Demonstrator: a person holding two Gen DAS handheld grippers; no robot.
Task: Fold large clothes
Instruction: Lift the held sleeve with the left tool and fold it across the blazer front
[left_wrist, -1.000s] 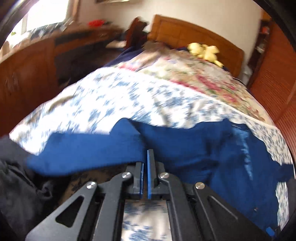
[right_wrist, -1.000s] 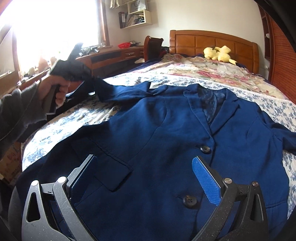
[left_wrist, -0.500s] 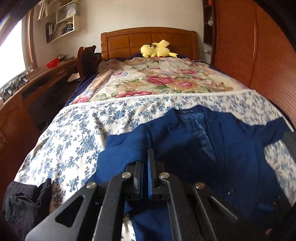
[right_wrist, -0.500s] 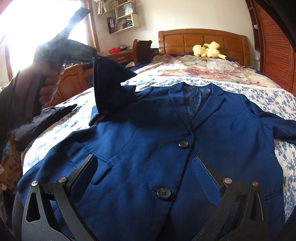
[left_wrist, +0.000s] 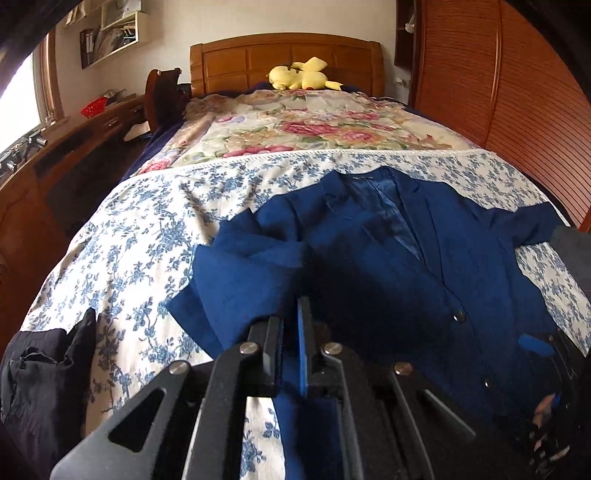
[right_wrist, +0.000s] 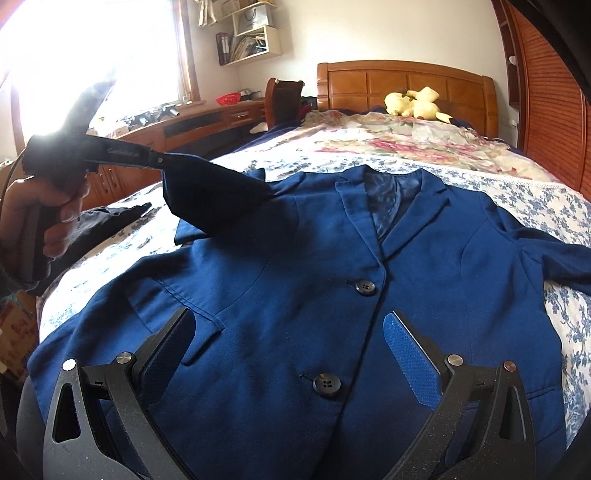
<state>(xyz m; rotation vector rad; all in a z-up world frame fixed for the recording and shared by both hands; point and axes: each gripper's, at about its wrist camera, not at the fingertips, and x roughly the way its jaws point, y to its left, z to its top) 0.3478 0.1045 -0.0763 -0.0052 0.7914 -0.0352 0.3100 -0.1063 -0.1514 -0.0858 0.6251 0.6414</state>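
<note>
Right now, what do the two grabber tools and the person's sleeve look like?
Both are black, with flat triangle-shaped cutouts and round silver bolts. The right gripper has bright blue textured pads. The left gripper has a blue pad too, plus pale lettering along its side and a thick black handle. The sleeve looks dark grey.

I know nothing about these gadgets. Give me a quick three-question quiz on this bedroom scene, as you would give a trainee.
1. What lies by the headboard? A) a yellow plush toy B) a laptop C) a red pillow
2. True or false: the right gripper is shut on the blue jacket.
3. Fill in: the left gripper holds the jacket's ____ up off the bed.

Key: 1 A. 2 False: it hangs open above the jacket. 3 Sleeve; the jaws are opening, with the sleeve between them.
</note>
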